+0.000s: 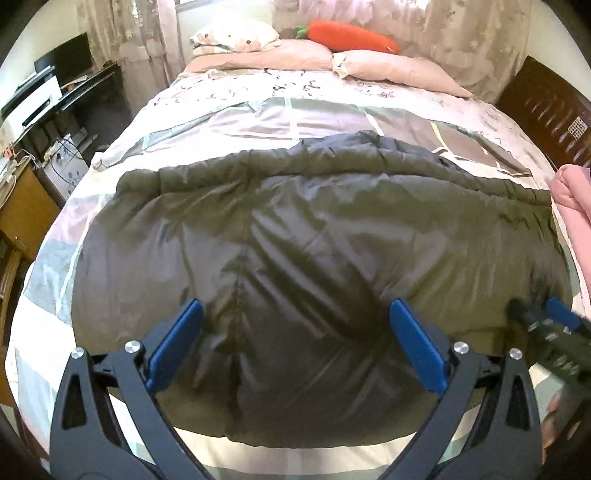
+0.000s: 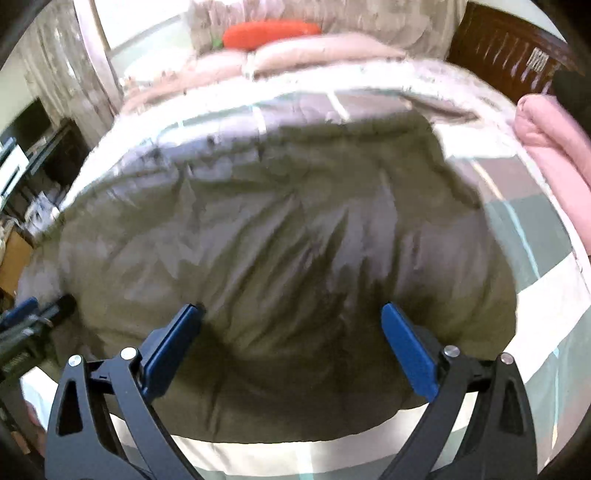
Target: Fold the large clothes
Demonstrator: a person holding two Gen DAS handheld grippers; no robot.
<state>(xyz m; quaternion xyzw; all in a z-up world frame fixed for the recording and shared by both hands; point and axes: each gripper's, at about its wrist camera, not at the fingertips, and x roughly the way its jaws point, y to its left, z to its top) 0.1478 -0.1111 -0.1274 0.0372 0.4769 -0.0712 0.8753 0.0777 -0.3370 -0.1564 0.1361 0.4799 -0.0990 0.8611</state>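
- Two grippers over one olive padded jacket [image 1: 314, 266], spread flat on the bed; nothing gripped yet.
- Left wrist view: my left gripper [image 1: 295, 325] has its fingers wide apart, hanging over the near-middle of the jacket. Can't tell whether the blue pads [image 1: 177, 343] touch the fabric.
- Same view: right gripper [image 1: 546, 325] shows blurred at lower right, near the jacket's right side.
- Step, my read: between folds, lining up for a grab. Jacket already looks squared into a wide block, puffy gathered edge [image 1: 332, 166] on the far side.
- Next move needs both grippers down onto an edge and pinching all the padded layers; the shiny fabric probably slips.
- Right wrist view: motion-blurred. My right gripper [image 2: 291, 328] is also spread wide and holding nothing, over the jacket [image 2: 288, 229] toward its near right.
- Left gripper [image 2: 33, 317] visible at far left.
- Surface: patchwork quilt [image 2: 517, 229], soft, gives under load.
- Room: pink blanket [image 2: 554, 147] at right, pillows [image 1: 295, 59], carrot plush [image 1: 351, 35], desk [image 1: 66, 92] left, curtains behind.
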